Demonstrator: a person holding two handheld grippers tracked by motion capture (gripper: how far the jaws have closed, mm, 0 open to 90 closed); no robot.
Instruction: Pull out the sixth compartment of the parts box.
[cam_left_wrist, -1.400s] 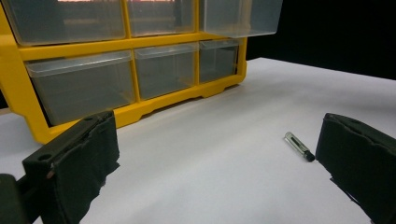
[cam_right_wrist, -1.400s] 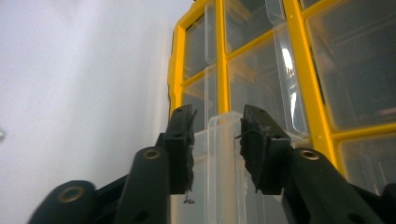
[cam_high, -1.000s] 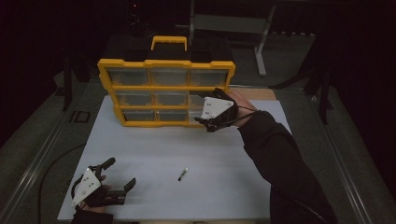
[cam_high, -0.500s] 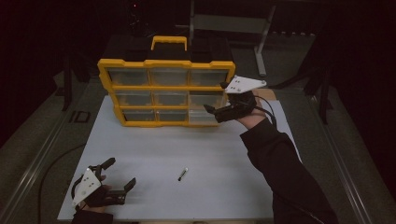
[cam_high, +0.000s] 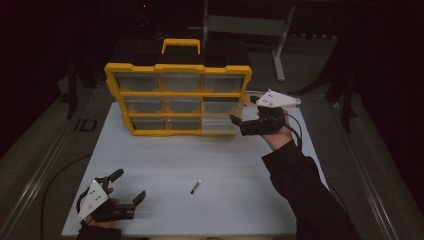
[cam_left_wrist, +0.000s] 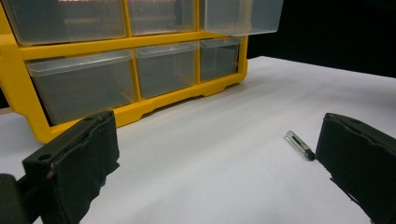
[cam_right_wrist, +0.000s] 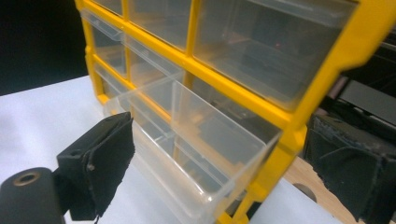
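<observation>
High view: one yellow drawer organizer (cam_high: 177, 99) upright at the far edge of the white mat (cam_high: 210, 165), nine clear drawers in three rows of three, one yellow handle on top. Right gripper (cam_high: 243, 122) level with the cabinet's right edge, one jaw just at the lower right drawers, the other hidden from here. Left gripper (cam_high: 129, 186) low at the mat's near left corner, jaws spread wide, nothing between them. One small vial (cam_high: 195, 186) lying alone on bare mat, off to the right of the left jaws, well apart from the cabinet.

Left gripper view: jaws far apart and empty; vial (cam_left_wrist: 299, 144) lying flat just inside the right jaw, not touching. Wide bare mat ahead, up to the cabinet's bottom row.

Right gripper view: jaws wide apart, gripping nothing. One clear drawer (cam_right_wrist: 196, 149) pulled out between them, beyond the fingertips, apparently empty. Yellow frame corner beside the right jaw.
</observation>
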